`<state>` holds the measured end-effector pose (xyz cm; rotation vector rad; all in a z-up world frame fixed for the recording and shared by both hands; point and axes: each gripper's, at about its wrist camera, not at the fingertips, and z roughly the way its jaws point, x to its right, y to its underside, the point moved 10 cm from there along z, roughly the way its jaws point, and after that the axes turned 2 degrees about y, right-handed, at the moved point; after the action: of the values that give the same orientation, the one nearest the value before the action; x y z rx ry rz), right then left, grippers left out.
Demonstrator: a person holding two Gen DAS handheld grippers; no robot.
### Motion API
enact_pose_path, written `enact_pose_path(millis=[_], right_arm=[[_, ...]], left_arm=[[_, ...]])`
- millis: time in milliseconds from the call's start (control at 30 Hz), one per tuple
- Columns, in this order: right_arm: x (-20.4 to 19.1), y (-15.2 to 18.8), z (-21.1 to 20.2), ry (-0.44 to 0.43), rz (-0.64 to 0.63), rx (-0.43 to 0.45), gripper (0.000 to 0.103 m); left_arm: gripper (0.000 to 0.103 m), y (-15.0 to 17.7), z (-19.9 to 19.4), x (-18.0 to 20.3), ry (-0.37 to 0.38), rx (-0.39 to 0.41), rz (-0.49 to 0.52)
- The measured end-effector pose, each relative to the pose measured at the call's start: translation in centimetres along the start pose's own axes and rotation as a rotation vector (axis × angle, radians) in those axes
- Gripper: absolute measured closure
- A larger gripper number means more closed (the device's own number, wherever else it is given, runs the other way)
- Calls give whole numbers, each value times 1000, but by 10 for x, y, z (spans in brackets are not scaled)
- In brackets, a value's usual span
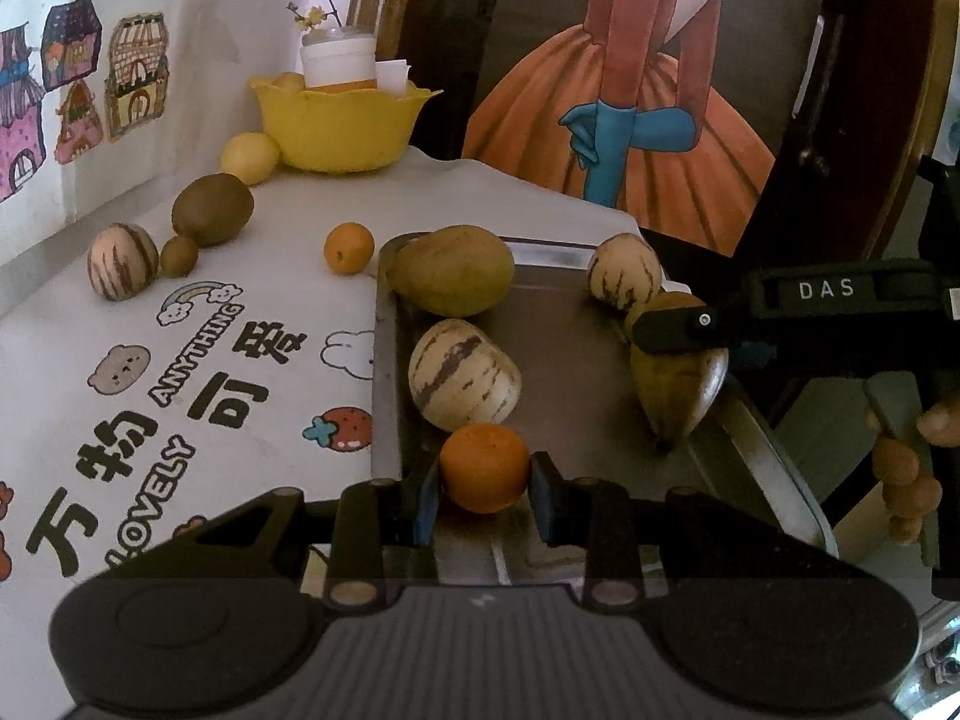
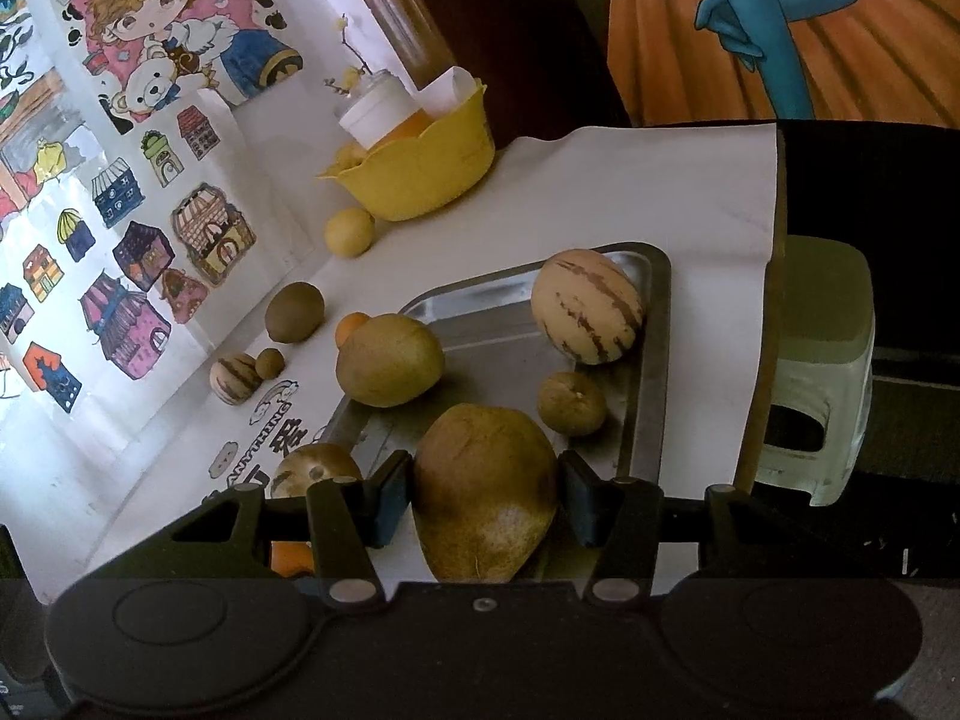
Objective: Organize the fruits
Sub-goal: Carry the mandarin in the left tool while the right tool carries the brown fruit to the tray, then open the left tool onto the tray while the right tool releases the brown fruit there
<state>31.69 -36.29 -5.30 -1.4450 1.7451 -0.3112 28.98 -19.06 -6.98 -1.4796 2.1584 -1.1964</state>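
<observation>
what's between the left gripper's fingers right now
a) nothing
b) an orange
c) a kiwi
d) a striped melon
b: the left gripper has its fingers against both sides of the orange over the near end of the metal tray.

White jar (image 1: 337,62), green stool (image 2: 819,372), dress painting (image 1: 624,90), house drawings (image 1: 72,72)

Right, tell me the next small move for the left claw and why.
Probably lift the round orange fruit clear of the metal tray: the left claw already pinches it on both sides, low over the tray's near edge, with a striped cream melon crowding just beyond.
</observation>
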Motion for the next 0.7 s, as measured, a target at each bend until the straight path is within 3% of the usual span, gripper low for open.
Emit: enact_pose_path(millis=[700], right_arm=[[3, 6, -6, 16, 10, 15, 46]], left_arm=[[67, 4, -3, -1, 5, -11, -38]])
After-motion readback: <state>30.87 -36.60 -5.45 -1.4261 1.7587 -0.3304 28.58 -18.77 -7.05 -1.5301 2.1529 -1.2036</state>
